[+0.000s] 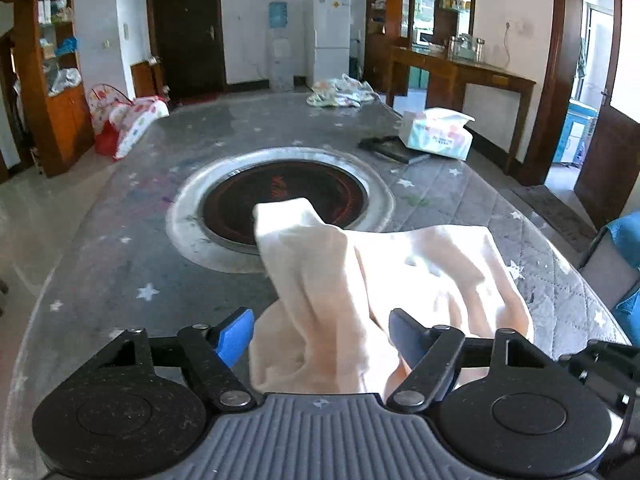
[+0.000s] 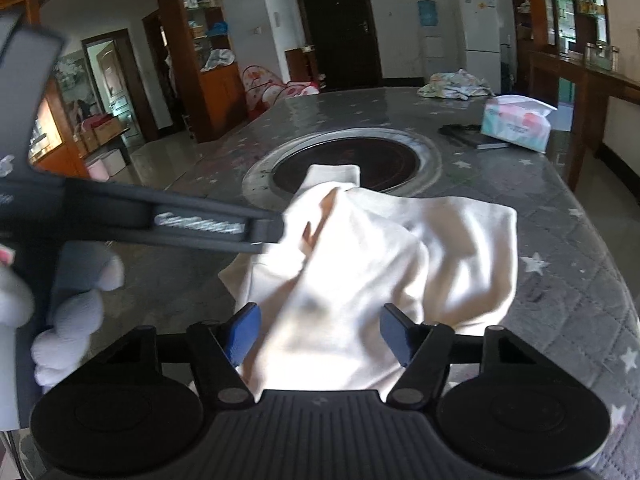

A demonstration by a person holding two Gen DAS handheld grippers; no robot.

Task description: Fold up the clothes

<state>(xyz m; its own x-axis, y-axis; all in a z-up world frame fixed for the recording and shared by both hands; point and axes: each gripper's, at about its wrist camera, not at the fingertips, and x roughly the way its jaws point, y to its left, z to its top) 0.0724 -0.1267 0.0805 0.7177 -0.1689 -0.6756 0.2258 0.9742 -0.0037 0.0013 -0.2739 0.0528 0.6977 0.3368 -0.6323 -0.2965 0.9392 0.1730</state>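
Observation:
A cream garment (image 1: 400, 272) lies bunched on the grey star-patterned table (image 1: 120, 264), one narrow end reaching over the round black hob (image 1: 288, 196). My left gripper (image 1: 320, 336) is open, its blue pads (image 1: 236, 336) on either side of a raised fold of the cloth. In the right wrist view the same garment (image 2: 440, 248) fills the gap of my right gripper (image 2: 320, 336), which is also open, the cloth rising between its pads. The left gripper's fingertips (image 2: 272, 232) meet the garment's left edge there, held by a white-gloved hand (image 2: 72, 320).
A tissue pack (image 1: 438, 136) and a flat black object (image 1: 390, 148) sit at the far right of the table. A crumpled patterned garment (image 1: 340, 92) lies at the far end. The table edge curves close on the right (image 2: 600, 240). Shelves, a fridge and a sideboard stand beyond.

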